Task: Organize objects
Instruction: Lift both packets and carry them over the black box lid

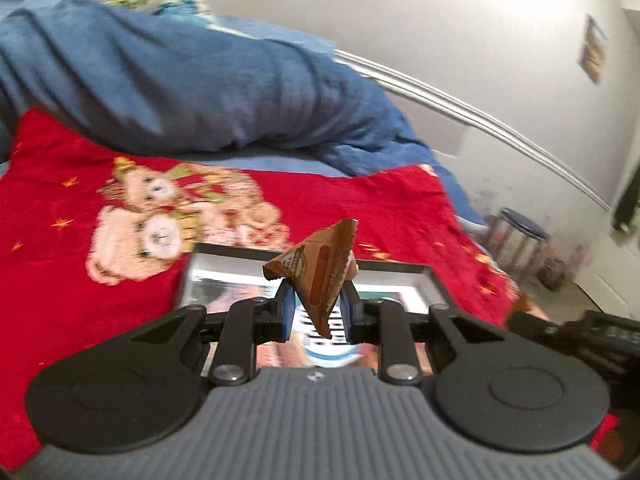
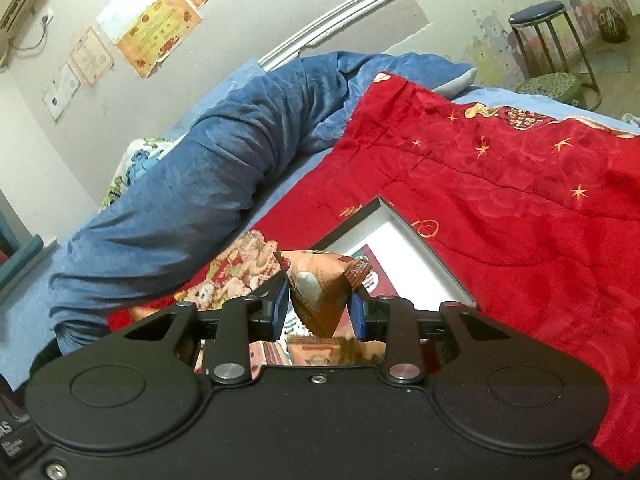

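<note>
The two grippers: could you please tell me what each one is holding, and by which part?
The left gripper pinches a brown snack packet at its lower half. The right gripper pinches an orange snack packet around its middle.

Both grippers closed on a load.
The left hand-held gripper (image 1: 316,306) and right hand-held gripper (image 2: 319,305) each point forward, blue-padded fingers (image 1: 286,312) pressed inward on something between them.

The left gripper (image 1: 316,312) has a grey ribbed body, 2 black round-ended plates, black link arms with silver pivot screws, and blue fingers (image 1: 286,314). The right gripper (image 2: 320,310) has a smooth black body, the same plates, silver screws and blue fingers (image 2: 279,312).
</note>
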`<act>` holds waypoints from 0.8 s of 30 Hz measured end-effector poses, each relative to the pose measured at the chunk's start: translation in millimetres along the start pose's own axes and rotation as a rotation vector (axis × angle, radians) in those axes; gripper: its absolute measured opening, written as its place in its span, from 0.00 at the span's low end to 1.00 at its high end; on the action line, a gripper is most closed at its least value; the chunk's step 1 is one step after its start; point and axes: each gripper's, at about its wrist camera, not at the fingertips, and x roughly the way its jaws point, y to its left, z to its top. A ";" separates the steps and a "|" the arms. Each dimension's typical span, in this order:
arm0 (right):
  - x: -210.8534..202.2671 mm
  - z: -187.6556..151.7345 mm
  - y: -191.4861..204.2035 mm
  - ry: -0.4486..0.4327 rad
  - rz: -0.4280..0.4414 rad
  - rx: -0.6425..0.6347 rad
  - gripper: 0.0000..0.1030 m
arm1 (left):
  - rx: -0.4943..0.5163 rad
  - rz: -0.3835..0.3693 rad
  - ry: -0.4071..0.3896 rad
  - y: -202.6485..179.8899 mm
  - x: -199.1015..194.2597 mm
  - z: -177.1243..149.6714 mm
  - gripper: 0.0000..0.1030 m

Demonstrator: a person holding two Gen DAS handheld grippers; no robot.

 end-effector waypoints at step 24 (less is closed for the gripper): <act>21.3 -15.3 16.9 0.061 0.018 -0.096 0.30 | 0.095 0.063 -0.025 -4.6 8.5 -8.0 0.26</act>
